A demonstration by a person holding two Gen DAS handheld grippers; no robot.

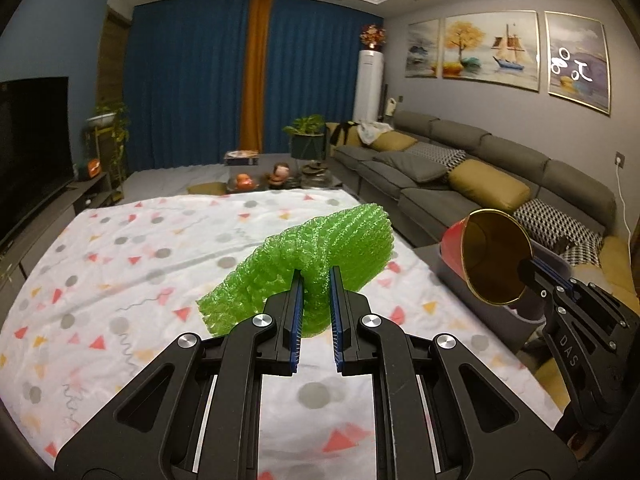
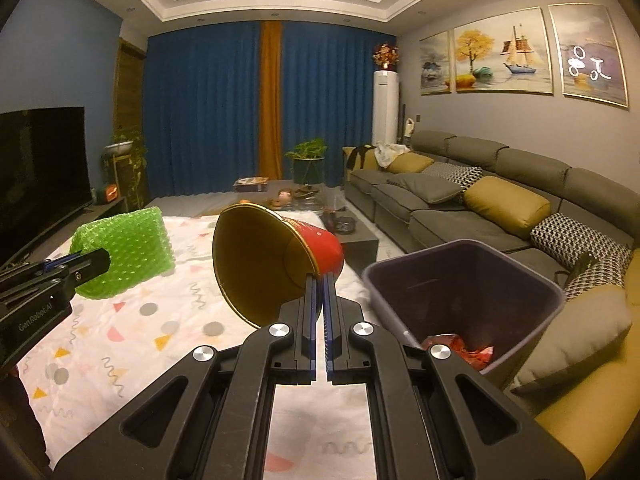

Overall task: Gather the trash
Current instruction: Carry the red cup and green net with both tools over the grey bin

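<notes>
Both tongs loaded, both up off the bench. My left tongs (image 1: 316, 280) are clamped on the green bubble wrap (image 1: 312, 256): the pads pinch a fold at its near edge, so the rest of the sheet curls up and away past the tips, clear of the patterned cloth (image 1: 120, 280) underneath. Pinching an edge is prob. the only way to hold something this soft w/o it squashing out.

My right tongs (image 2: 319, 280) are pressed together on the rim of the red cup (image 2: 280, 264). One pad sits inside the gold lining, one outside the wall, so the cup hangs tipped on its side, mouth facing back at me, base pointing away. A thin rim grip, so I'd judge it could twist or slip if I swing fast.

Next out, right of and just below the right tongs, is the grey bin (image 2: 464, 280), mouth open, w/ some red wrapper (image 2: 460, 350) already at the bottom. The cup is beside the bin's near-left rim, not over the opening yet. The wrap is further left, on the far side of the cup from the bin, so the cup should go in first.

Beyond that: a low table w/ small items I can't make out well, a sofa (image 2: 480, 200) to the right, curtains at the back.
</notes>
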